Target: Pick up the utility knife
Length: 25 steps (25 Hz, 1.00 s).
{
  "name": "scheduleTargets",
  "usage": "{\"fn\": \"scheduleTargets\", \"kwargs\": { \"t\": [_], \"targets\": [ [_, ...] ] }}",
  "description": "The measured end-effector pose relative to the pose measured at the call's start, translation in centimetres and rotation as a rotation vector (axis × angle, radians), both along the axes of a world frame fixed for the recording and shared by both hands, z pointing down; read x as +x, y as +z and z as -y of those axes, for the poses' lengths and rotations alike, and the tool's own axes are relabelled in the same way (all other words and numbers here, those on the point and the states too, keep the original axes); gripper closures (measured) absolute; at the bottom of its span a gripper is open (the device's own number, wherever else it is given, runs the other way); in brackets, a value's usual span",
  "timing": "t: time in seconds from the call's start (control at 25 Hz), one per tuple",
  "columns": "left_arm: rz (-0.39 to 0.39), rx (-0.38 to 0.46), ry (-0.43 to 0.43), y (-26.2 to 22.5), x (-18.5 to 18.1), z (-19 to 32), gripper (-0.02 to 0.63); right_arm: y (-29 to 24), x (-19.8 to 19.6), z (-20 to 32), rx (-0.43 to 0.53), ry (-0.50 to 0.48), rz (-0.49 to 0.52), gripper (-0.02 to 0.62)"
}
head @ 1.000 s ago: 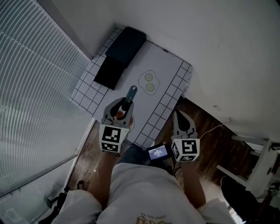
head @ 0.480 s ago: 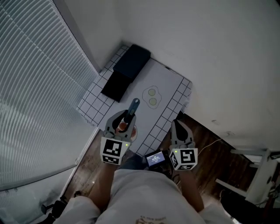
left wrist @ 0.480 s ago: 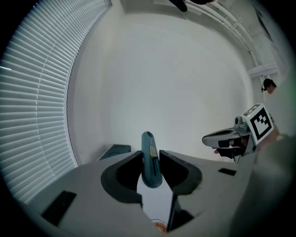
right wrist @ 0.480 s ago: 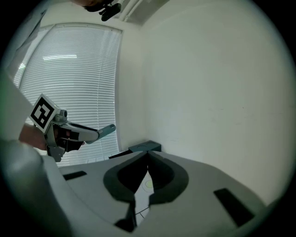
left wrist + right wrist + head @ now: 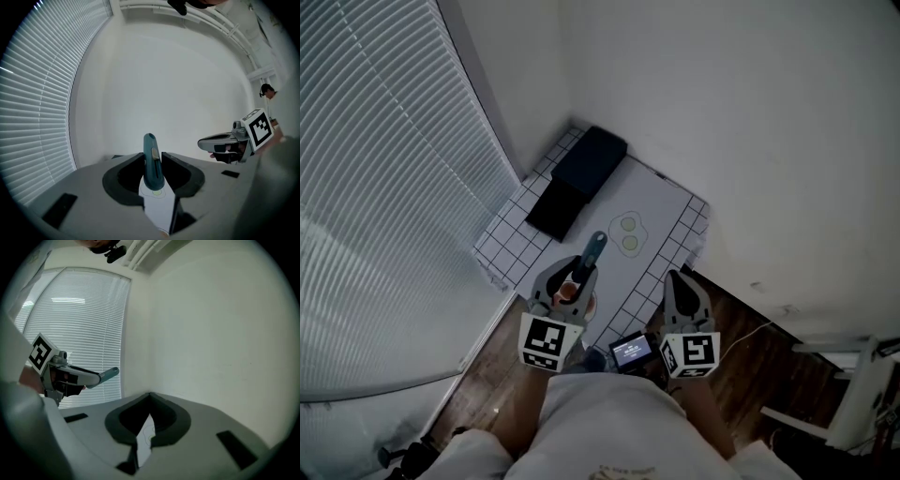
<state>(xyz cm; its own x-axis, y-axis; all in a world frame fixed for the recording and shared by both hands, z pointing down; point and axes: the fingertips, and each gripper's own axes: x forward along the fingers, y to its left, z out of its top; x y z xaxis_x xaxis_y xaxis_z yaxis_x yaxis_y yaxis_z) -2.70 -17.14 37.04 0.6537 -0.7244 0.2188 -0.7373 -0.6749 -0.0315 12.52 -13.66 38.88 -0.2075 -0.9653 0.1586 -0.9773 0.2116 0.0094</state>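
left gripper (image 5: 575, 274): squeezing the utility knife (image 5: 592, 247) | right gripper (image 5: 679, 279): closed, nothing in it | watch out: knife sticks far out, might tip and slip down onto the table (image 5: 664, 202)

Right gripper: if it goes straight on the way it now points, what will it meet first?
Most likely the white wall near the room corner. The right gripper points almost level, jaws together and empty, and the table seems to lie below its line, though depth is hard to judge.
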Motion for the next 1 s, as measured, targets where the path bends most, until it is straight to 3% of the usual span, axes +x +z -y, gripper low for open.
{"fn": "scheduleTargets", "kwargs": {
  "t": [1.0],
  "targets": [
    [-0.005,0.009,-0.001,-0.4,-0.8,1.1,0.494,-0.3,-0.7,1.3,0.004,-0.019,0.019,0.59]
  ]
}}
